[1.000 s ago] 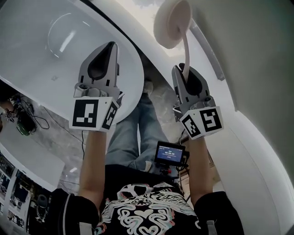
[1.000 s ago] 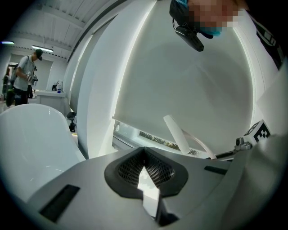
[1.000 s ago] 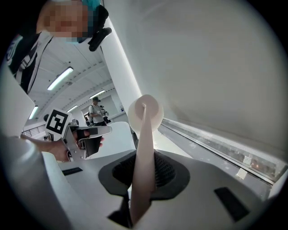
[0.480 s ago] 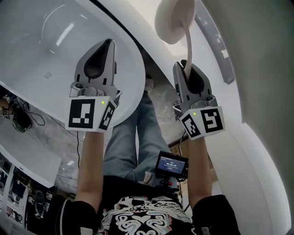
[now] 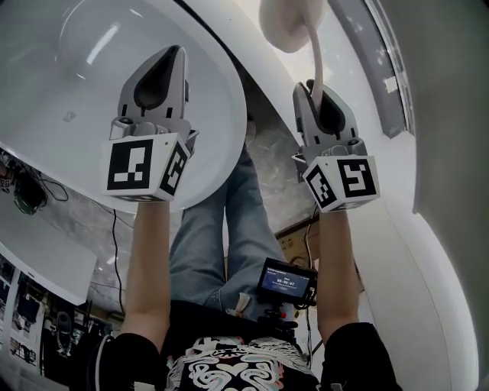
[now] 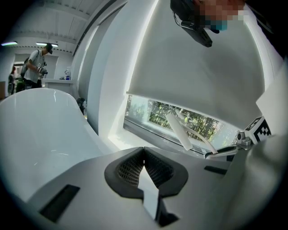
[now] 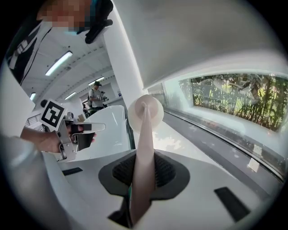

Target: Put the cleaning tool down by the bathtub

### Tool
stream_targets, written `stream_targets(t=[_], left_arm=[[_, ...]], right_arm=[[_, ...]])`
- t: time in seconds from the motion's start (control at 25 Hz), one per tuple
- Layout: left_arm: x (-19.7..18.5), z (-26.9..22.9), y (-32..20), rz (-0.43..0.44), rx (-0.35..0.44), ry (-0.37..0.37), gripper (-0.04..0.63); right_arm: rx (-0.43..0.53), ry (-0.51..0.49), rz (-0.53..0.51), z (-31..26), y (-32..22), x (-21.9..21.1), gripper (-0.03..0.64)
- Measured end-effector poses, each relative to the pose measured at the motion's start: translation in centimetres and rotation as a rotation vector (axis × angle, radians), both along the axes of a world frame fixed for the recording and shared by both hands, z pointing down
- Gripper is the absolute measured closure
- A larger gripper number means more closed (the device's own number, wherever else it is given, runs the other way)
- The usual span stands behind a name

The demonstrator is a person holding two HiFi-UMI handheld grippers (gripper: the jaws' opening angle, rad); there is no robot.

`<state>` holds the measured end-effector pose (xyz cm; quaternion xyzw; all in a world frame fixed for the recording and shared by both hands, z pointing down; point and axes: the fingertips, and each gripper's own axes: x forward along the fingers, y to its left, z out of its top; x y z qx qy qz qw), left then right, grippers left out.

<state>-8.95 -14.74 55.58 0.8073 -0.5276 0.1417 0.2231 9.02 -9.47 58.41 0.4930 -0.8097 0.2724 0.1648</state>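
Carrying step; release not yet begun. At 10 o'clock in the head view the left gripper (image 5: 164,61), jaws pressed together on nothing, hangs over the glossy white oval bathtub (image 5: 218,92). At 2 o'clock the right gripper (image 5: 315,88) clamps the slim handle of the pale pink cleaning tool with a round disc head (image 5: 286,23), the head raised at 12 o'clock. The next move calls for lowering it beside the tub, possibly onto the white curved ledge (image 5: 428,252) at 3 o'clock, then parting the jaws

glossy smooth bathtub (image 5: 76,76), matt plastic cleaning brush (image 5: 315,61)
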Motion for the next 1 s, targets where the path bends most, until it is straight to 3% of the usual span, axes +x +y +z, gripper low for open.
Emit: stream_targets(t=[0.36, 0.72, 1.0], left_arm=[[-1.8, 4.9, -1.3, 0.038, -0.038, -0.014, 0.580], [-0.7, 8.4, -1.3, 0.089, -0.064, -0.012, 0.580], [-0.3, 9.8, -0.4, 0.097, -0.077, 0.018, 0.580]], right_arm=[[-0.017, 0.084, -0.041, 5.0, -1.3, -2.7, 0.531], [-0.065, 0.153, -0.036, 10.5, -2.1, -2.0, 0.531], [-0.049, 0.220, -0.057, 13.7, -2.2, -1.6, 0.531]])
